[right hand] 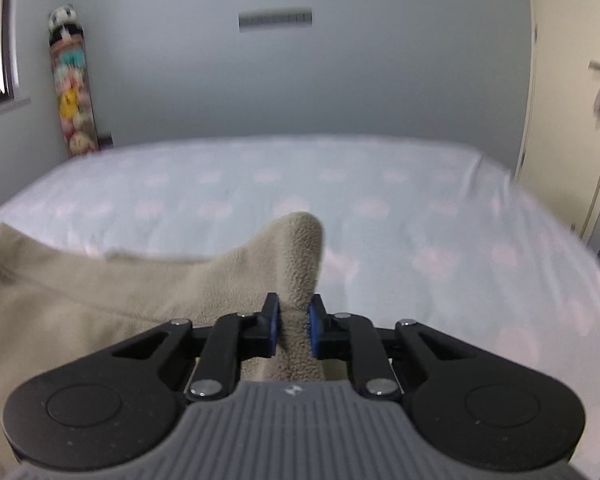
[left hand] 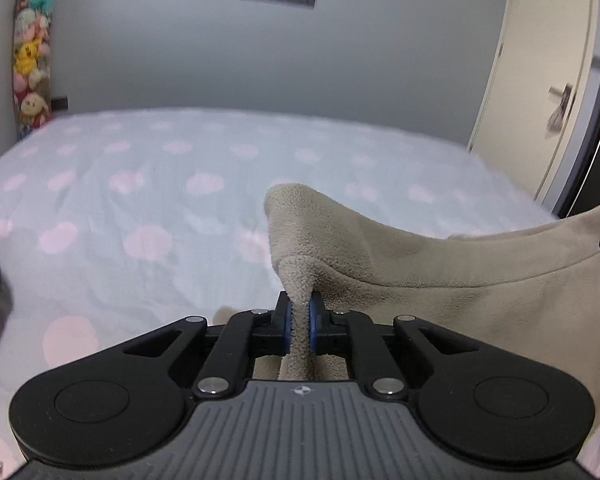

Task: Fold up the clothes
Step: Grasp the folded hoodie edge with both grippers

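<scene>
Left gripper [left hand: 299, 330], lower centre of its view: blue pads clamped on a pinch of beige fleece garment [left hand: 440, 280], which spreads toward the lower right. Right gripper [right hand: 294, 330], lower centre: likewise clamped on the same fleece, spreading lower left. Garment held stretched between both above the pink-spotted bedsheet [left hand: 140, 200]; no finished fold visible, stage undetermined.

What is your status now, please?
Left gripper shut on beige fleece. Right gripper shut on it too. Fleece held above bed. Nothing in the way.
</scene>
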Demonstrator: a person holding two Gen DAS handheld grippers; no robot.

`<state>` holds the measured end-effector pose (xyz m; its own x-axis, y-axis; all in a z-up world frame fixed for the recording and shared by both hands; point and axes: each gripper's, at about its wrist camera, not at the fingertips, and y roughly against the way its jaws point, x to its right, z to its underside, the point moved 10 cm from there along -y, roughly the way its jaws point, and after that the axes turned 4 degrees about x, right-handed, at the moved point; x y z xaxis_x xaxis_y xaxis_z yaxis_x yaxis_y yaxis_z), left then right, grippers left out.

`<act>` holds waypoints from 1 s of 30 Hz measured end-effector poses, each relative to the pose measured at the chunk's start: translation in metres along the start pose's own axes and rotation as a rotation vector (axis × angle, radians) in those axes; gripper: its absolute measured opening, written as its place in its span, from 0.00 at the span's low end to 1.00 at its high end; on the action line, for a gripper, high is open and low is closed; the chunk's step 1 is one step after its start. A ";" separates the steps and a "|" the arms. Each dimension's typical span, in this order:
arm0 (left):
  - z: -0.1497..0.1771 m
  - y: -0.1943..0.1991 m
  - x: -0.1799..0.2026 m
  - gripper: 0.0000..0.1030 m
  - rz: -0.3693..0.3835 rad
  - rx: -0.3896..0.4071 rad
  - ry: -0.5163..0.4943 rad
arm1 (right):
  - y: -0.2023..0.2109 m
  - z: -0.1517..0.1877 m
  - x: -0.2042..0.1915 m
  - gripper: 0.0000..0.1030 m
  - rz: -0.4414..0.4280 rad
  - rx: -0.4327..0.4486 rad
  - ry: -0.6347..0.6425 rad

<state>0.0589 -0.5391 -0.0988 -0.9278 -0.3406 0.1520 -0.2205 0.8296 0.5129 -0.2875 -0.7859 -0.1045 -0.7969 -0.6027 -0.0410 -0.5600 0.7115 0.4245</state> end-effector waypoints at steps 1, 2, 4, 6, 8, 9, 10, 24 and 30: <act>-0.006 0.004 0.000 0.06 0.000 0.013 0.001 | 0.013 -0.012 -0.001 0.16 -0.003 0.029 0.002; -0.011 0.007 0.001 0.06 0.000 0.025 0.001 | 0.026 -0.024 -0.002 0.15 -0.005 0.058 0.004; -0.022 0.015 0.001 0.06 -0.001 0.051 0.003 | 0.043 -0.045 -0.002 0.15 -0.003 0.108 0.023; -0.033 0.022 0.001 0.06 -0.001 0.076 0.004 | 0.044 -0.063 -0.001 0.15 0.010 0.131 0.063; -0.040 0.015 -0.002 0.06 -0.012 0.067 0.015 | 0.024 -0.069 0.004 0.15 0.011 0.109 0.057; -0.037 0.001 -0.006 0.06 -0.020 0.039 0.020 | 0.008 -0.067 0.005 0.15 0.006 0.082 0.049; -0.034 -0.013 -0.010 0.06 -0.028 0.010 0.024 | -0.010 -0.063 0.006 0.15 0.003 0.053 0.043; 0.044 -0.136 -0.051 0.06 -0.121 -0.246 0.081 | -0.150 0.056 0.025 0.16 0.047 -0.265 -0.116; 0.053 -0.135 -0.045 0.07 -0.159 -0.260 0.054 | -0.171 0.080 0.020 0.20 0.077 -0.323 -0.121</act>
<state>0.1143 -0.6127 -0.2195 -0.8688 -0.4863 0.0937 -0.2710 0.6252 0.7319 -0.2258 -0.8909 -0.2498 -0.8660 -0.4905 -0.0967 -0.4120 0.5906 0.6939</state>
